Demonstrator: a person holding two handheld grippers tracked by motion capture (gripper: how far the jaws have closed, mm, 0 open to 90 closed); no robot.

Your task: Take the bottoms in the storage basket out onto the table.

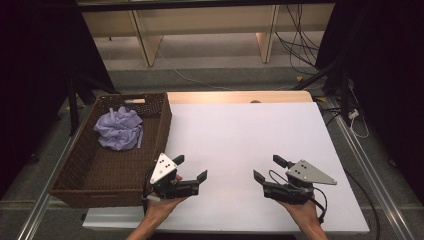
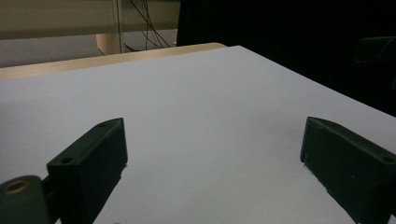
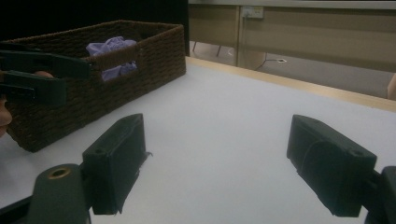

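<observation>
Two hands enter the high view from the bottom edge, each holding a claw above the near part of a white counter point(image 1: 240, 130). Left claw point(image 1: 191, 168) sits just beside the near right corner of a dark woven basket point(image 1: 75, 175), and its jaws stand wide apart with nothing between them. Right claw point(image 1: 266, 168) hovers well apart from it, toward the counter's right side, also spread wide and empty. Each carries a grey three-cornered plate on top. Inside the basket, toward its far end, lies a crumpled lilac cloth point(image 1: 119, 128). Beyond the counter a strip of pale wood edges the far side, then a grey floor with cables.

Next, the left gripper view: two black jaws rise from the bottom corners, released, with bare white counter point(image 2: 201, 107) between them. The left claw point(image 2: 212, 154) touches nothing. A pale wooden edge and darkness lie beyond.

Last, the right gripper view: its two black jaws likewise stand wide apart over the white counter point(image 3: 219, 140), so the right claw point(image 3: 215, 154) holds nothing. At upper left stands the woven basket point(image 3: 154, 60), with the lilac cloth point(image 3: 112, 49) showing above its rim and through a handle slot. The other claw's dark jaws cross the left edge, in front of the basket.
</observation>
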